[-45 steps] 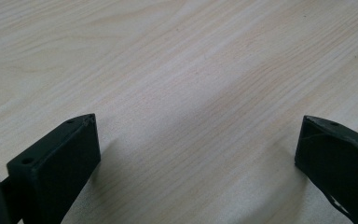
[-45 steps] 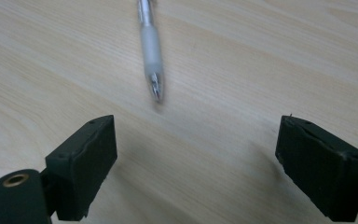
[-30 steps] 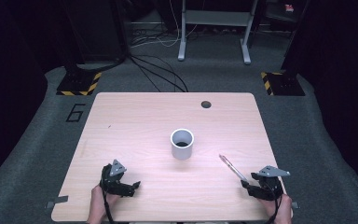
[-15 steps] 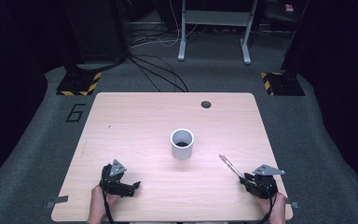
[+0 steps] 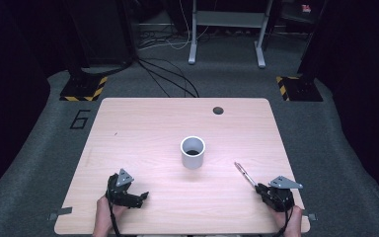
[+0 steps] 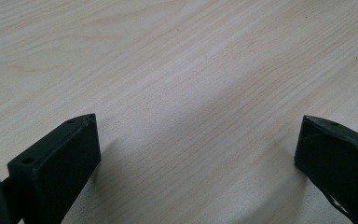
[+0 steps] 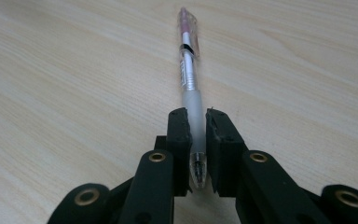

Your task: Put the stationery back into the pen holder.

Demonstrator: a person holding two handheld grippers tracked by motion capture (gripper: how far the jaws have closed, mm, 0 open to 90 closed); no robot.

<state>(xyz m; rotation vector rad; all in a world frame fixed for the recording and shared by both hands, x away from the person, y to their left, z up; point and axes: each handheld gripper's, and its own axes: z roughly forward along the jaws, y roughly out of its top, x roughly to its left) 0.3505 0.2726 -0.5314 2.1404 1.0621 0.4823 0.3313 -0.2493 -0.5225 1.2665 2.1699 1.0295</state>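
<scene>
A clear pen with a pink cap [image 5: 244, 174] lies on the wooden table [image 5: 143, 128] near its front right. My right gripper [image 5: 261, 188] rests low on the table behind it. In the right gripper view the jaws have just been closing and now clamp the pen [image 7: 189, 70] by its frosted grip end; the right gripper [image 7: 196, 114] is shut on it while the pen still lies on the wood. My left gripper [image 5: 142, 196] sits at the front left, and the left gripper [image 6: 198, 126] stands open over bare wood.
A white cup [image 5: 193, 152] stands upright in the middle of the table, open end up. A dark round hole [image 5: 218, 110] marks the far right of the tabletop. Cables and stand legs lie on the grey floor beyond the table.
The right gripper has edged a little toward the pen and its jaws have come together on the pen's near end. The left gripper and the cup have not moved.
</scene>
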